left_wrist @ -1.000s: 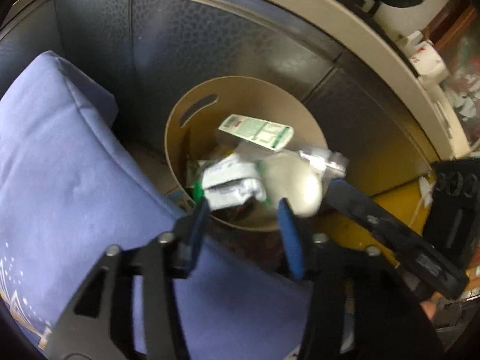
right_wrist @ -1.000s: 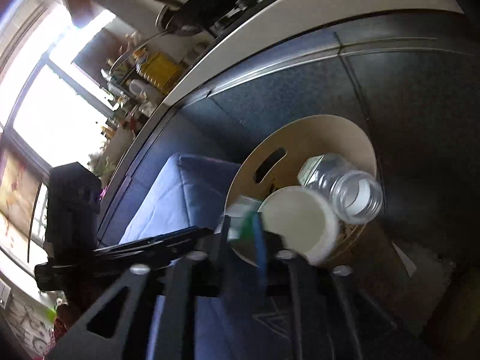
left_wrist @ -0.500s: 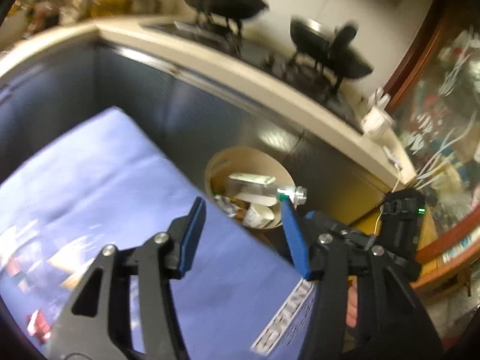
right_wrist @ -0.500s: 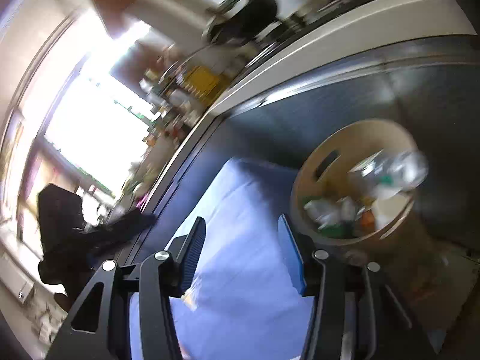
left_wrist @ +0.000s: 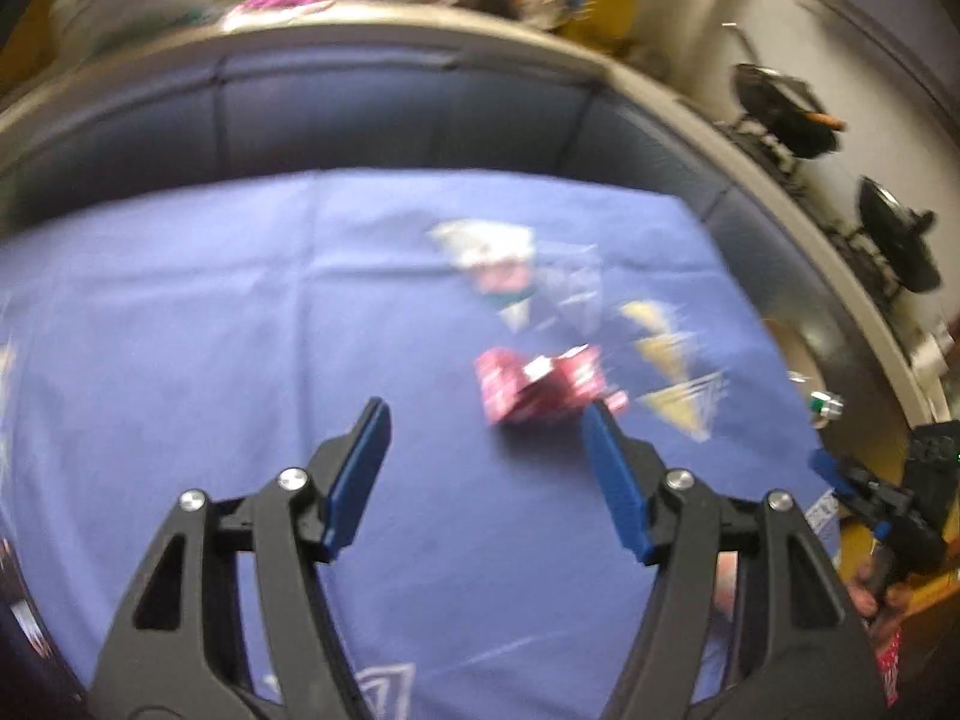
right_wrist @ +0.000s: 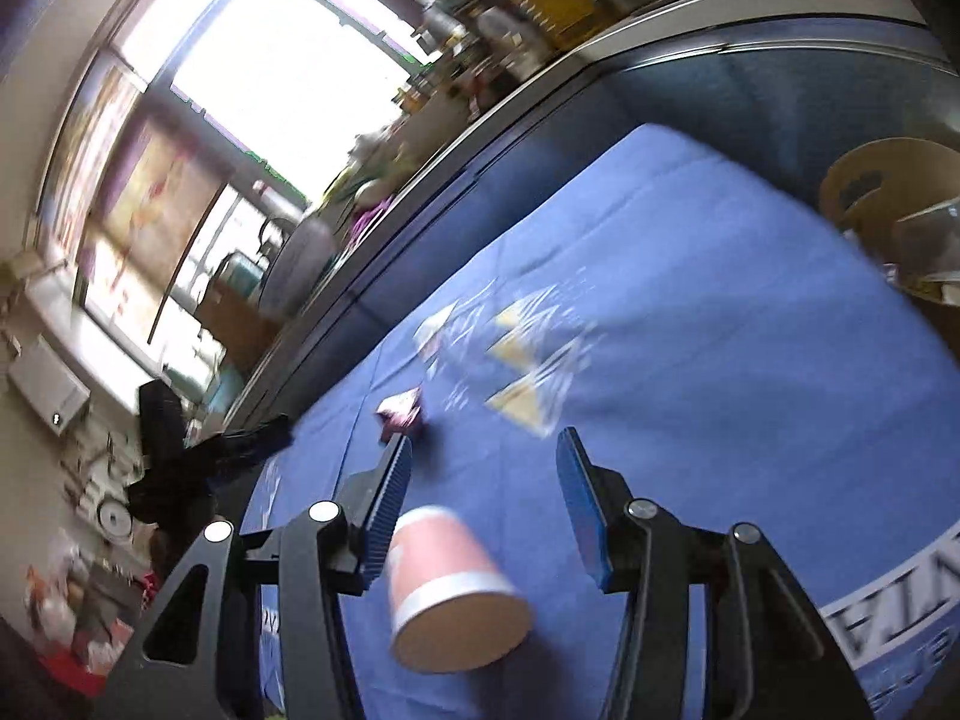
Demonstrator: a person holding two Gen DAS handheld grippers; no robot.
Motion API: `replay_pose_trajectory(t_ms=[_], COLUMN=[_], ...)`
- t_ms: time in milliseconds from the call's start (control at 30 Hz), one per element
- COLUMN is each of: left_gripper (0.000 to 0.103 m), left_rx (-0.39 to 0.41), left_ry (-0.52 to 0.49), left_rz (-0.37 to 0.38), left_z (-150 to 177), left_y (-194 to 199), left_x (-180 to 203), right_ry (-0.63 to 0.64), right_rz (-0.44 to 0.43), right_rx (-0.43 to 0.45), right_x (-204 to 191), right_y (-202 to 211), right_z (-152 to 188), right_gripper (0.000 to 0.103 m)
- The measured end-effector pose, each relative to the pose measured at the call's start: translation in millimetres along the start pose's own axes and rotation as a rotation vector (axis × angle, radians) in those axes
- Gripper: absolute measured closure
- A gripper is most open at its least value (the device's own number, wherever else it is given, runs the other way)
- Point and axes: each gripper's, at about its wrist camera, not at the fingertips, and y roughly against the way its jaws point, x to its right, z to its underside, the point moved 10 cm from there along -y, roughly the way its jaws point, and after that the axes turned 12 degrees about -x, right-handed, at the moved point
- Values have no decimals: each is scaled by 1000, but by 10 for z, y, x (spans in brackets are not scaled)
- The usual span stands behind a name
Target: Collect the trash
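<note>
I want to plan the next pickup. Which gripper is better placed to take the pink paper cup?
Probably the right gripper: the pink paper cup lies on the blue cloth directly beneath its open, empty jaws. The left wrist view shows no cup, only a red wrapper.

Crumpled red wrapper (left_wrist: 540,387), tipped pink cup (right_wrist: 447,591)

— How much litter lies on the blue cloth (left_wrist: 210,330)?
— One crumpled red wrapper (left_wrist: 537,387), one pink paper cup (right_wrist: 447,591) on its side.
— And bins?
— One round bin (right_wrist: 888,180), one clear bottle (right_wrist: 927,240) in it.
</note>
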Motion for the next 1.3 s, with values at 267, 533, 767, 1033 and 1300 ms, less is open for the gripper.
replay_pose_trajectory(t_ms=[267,533,767,1033,1300], left_gripper=[39,39,39,39,39], left_rx=[1,-3,6,6,11], left_ry=[-47,-57,-18,23,71], left_rz=[-114,-203,-252,-270,-300], left_z=[324,404,465,549,662], left_y=[-307,-420,-380,-349,-297], left_x=[15,-70,-327,-549,-850], right_ry=[62,108,191,274,332], right_rz=[102,194,243,221,192], right_rx=[-10,25,31,-16,-102], right_x=[-255,-341,-574,-908,-1253], right_y=[-127,-174,-279,-526,-900], right_z=[302,354,339,373,406], right_gripper=[53,48,45,44,44])
